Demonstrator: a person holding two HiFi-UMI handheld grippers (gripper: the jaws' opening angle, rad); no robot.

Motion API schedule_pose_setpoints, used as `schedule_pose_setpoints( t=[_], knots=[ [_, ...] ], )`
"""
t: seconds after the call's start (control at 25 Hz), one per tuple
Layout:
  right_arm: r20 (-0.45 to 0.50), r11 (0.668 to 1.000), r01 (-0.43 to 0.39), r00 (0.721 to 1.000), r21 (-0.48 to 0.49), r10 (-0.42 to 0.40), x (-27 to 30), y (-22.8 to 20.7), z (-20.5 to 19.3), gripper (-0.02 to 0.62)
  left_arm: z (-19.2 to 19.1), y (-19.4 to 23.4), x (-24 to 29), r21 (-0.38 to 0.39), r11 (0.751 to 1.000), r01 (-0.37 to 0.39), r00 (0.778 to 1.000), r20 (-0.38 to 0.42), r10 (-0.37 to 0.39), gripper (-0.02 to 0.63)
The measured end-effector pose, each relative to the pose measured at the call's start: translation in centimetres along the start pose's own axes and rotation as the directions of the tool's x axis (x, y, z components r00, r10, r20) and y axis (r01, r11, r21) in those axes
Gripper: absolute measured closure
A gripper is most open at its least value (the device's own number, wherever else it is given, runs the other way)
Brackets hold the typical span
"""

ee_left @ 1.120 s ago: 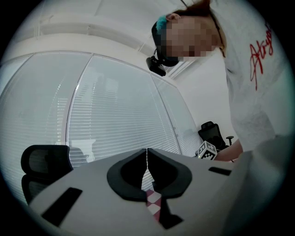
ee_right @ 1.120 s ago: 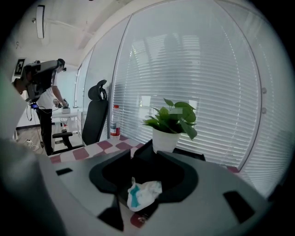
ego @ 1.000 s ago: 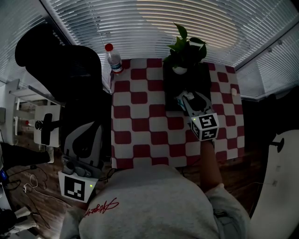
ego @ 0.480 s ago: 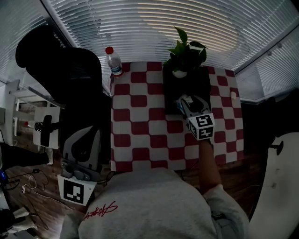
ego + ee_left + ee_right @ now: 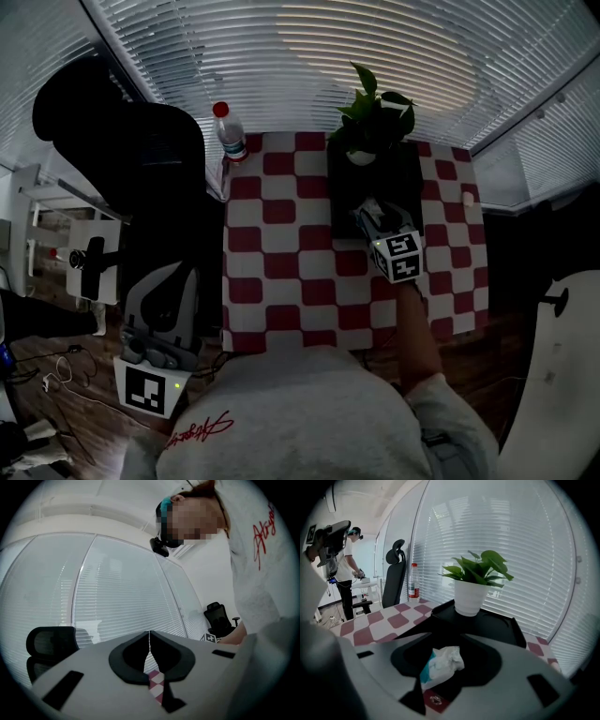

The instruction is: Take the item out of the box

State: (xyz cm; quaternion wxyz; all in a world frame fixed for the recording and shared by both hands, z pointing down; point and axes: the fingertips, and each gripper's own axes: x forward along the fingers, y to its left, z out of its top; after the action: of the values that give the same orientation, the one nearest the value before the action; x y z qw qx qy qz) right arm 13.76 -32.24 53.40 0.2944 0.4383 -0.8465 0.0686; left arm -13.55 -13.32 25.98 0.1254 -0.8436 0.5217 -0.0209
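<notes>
Two grippers in view. Right gripper (image 5: 446,651) has its jaws clamped on a crumpled white-and-teal packet (image 5: 440,665), held just above the near edge of the black box (image 5: 497,620) at the upper right of the checkered table (image 5: 281,253). A potted plant (image 5: 468,597) stands at the box's far end. Left gripper (image 5: 149,640) is off the table at lower left, jaws pressed together with nothing between them.

A rectangular desk under a red-and-white checked cloth (image 5: 281,253) carries three things. A black, shallow, rectangular plastic box (image 5: 405,178) lies at its far side, right of the middle. A clear plastic bottle with a red cap (image 5: 230,136) stands upright at the far left corner. A small pale object (image 5: 468,197), too small to identify, lies near the right edge.
</notes>
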Motion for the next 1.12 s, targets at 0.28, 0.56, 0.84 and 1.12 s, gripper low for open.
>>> schedule_pose_setpoints(
  t=[0.28,0.56,0.84,1.12],
  knots=[
    [-0.034,0.999,-0.005,0.999,-0.033,0.004,0.8,0.1,-0.6,0.422,-0.5,0.6,0.1,-0.009,1.000,0.000,1.000,-0.011,0.000,0.588],
    [-0.120,0.994,-0.025,0.993,-0.102,0.013,1.4,1.1,-1.0,0.420,-0.5,1.2,0.3,-0.012,1.000,-0.004,1.000,-0.009,0.003,0.589],
    [-0.191,0.989,-0.059,0.981,-0.137,0.032,2.5,1.1,-1.5,0.417,-0.9,1.3,0.3,-0.016,1.000,-0.006,1.000,-0.019,0.005,0.588],
    [-0.235,0.990,-0.051,0.972,-0.135,0.018,2.8,0.2,-2.4,0.417,-1.1,1.4,0.2,-0.018,1.000,-0.011,1.000,-0.018,0.011,0.588]
  ],
)
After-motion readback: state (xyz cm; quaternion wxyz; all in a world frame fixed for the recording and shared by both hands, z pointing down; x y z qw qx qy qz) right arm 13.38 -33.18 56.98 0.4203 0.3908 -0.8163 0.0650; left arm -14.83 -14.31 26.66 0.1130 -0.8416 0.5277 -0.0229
